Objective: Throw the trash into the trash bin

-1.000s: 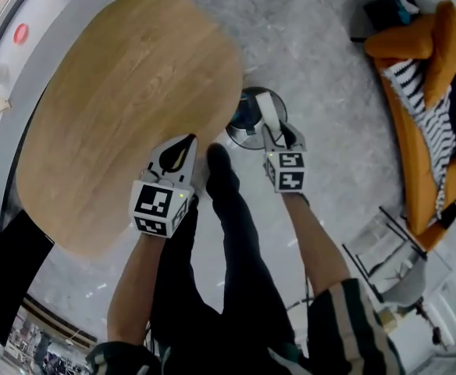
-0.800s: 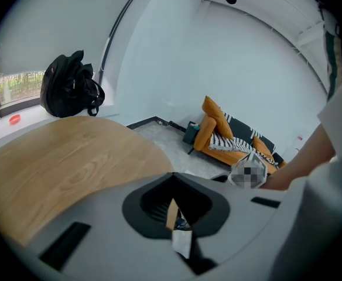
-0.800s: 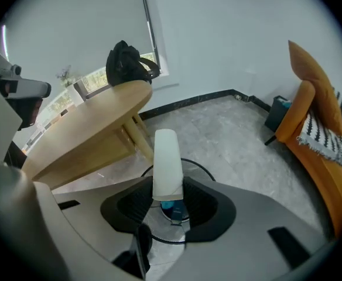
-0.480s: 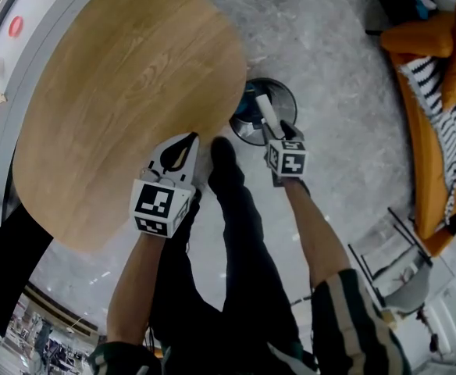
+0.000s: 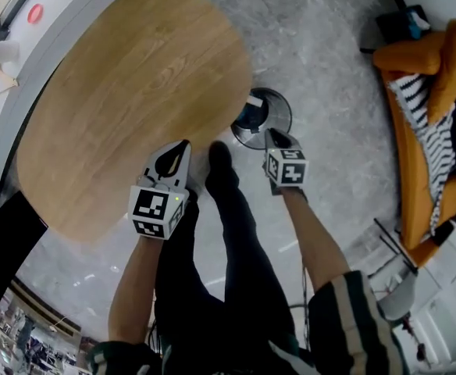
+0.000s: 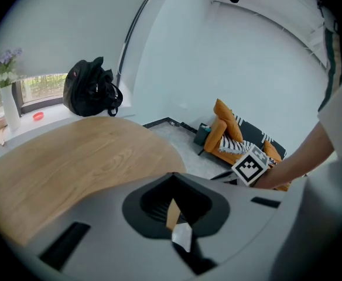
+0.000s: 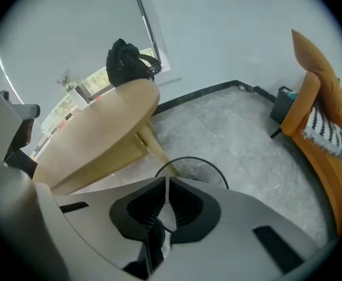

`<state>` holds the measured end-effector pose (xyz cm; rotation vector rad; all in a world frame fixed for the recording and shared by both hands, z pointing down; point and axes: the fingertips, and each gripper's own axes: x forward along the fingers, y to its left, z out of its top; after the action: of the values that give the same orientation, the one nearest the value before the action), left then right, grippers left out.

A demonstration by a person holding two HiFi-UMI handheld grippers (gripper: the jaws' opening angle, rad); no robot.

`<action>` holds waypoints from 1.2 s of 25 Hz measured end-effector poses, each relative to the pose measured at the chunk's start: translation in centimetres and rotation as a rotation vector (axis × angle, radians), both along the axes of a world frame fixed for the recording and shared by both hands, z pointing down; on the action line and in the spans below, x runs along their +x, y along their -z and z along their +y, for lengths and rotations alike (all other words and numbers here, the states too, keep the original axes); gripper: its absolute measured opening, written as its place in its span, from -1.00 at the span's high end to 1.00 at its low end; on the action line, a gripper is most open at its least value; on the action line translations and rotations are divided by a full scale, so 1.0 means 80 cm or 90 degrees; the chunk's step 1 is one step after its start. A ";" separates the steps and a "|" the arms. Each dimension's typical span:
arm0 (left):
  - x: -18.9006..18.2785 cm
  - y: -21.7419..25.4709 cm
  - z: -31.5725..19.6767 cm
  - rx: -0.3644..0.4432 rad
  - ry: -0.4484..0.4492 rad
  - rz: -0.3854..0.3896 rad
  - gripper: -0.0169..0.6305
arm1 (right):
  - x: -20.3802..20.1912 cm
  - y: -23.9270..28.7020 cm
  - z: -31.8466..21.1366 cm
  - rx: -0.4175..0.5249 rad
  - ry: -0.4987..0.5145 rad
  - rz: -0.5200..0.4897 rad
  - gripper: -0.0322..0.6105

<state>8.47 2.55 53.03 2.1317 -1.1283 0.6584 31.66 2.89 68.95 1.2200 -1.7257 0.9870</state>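
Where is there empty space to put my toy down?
The whole wooden tabletop is bare. The grey floor between the trash bin and the orange sofa is open too. The windowsill is crowded: backpack, vase.

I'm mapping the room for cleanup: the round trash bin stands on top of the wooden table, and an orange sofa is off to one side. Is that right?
Not quite. The trash bin stands on the grey floor beside the wooden table, by its edge, not on top of it. The head view shows this. The orange sofa is indeed off to one side.
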 end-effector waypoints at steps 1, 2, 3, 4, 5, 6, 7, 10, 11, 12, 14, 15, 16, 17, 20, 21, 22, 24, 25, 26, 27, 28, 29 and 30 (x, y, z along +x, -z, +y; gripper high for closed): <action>-0.009 0.011 0.002 0.004 0.007 0.000 0.95 | -0.008 0.020 -0.007 0.018 0.004 -0.003 0.85; -0.019 0.023 0.004 0.008 0.014 0.000 0.95 | -0.018 0.041 -0.014 0.035 0.009 -0.007 0.88; -0.029 0.035 0.006 0.014 0.022 -0.001 0.95 | -0.028 0.061 -0.021 0.051 0.015 -0.011 0.89; -0.039 0.047 0.008 0.020 0.032 -0.003 0.95 | -0.039 0.082 -0.030 0.066 0.024 -0.014 0.89; -0.050 0.060 0.009 0.027 0.042 -0.005 0.95 | -0.054 0.103 -0.039 0.078 0.035 -0.021 0.89; -0.061 0.075 0.010 0.034 0.053 -0.008 0.95 | -0.072 0.127 -0.047 0.088 0.049 -0.032 0.89; -0.075 0.090 0.013 0.039 0.064 -0.011 0.95 | -0.096 0.152 -0.052 0.096 0.068 -0.047 0.90; -0.115 0.145 0.022 0.059 0.098 -0.017 0.95 | -0.176 0.240 -0.055 0.139 0.164 -0.083 0.90; -0.127 0.166 0.024 0.070 0.111 -0.018 0.95 | -0.200 0.273 -0.058 0.161 0.194 -0.093 0.90; -0.140 0.188 0.025 0.083 0.124 -0.019 0.95 | -0.224 0.307 -0.063 0.183 0.219 -0.104 0.90; -0.175 0.237 0.029 0.110 0.151 -0.024 0.95 | -0.278 0.376 -0.071 0.228 0.261 -0.134 0.90; -0.196 0.263 0.032 0.125 0.163 -0.028 0.95 | -0.307 0.410 -0.073 0.250 0.281 -0.149 0.90; -0.218 0.290 0.035 0.143 0.174 -0.033 0.95 | -0.335 0.443 -0.074 0.271 0.299 -0.162 0.90; -0.238 0.318 0.038 0.163 0.185 -0.038 0.95 | -0.360 0.474 -0.072 0.292 0.315 -0.172 0.90; -0.294 0.393 0.055 0.219 0.221 -0.058 0.95 | -0.419 0.555 -0.058 0.354 0.358 -0.197 0.90; -0.308 0.412 0.064 0.230 0.234 -0.064 0.95 | -0.433 0.578 -0.050 0.375 0.370 -0.203 0.90; -0.320 0.429 0.072 0.236 0.248 -0.068 0.95 | -0.443 0.598 -0.044 0.393 0.379 -0.207 0.90; -0.341 0.455 0.083 0.242 0.272 -0.070 0.95 | -0.458 0.628 -0.041 0.416 0.384 -0.211 0.90; -0.351 0.466 0.087 0.244 0.282 -0.071 0.95 | -0.464 0.640 -0.042 0.422 0.383 -0.214 0.90; -0.360 0.474 0.092 0.247 0.291 -0.072 0.95 | -0.470 0.651 -0.042 0.428 0.384 -0.215 0.90; -0.370 0.481 0.097 0.253 0.299 -0.073 0.95 | -0.478 0.663 -0.042 0.438 0.386 -0.218 0.90; -0.382 0.488 0.100 0.263 0.305 -0.076 0.95 | -0.488 0.675 -0.044 0.453 0.389 -0.221 0.90; -0.394 0.495 0.101 0.277 0.309 -0.081 0.95 | -0.499 0.687 -0.046 0.467 0.392 -0.226 0.90; -0.403 0.501 0.104 0.289 0.312 -0.085 0.95 | -0.511 0.697 -0.044 0.477 0.393 -0.232 0.90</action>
<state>-23.79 10.84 12.98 2.0500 -1.9387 0.3377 -9.18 -0.66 13.18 0.8260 -2.6776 0.1754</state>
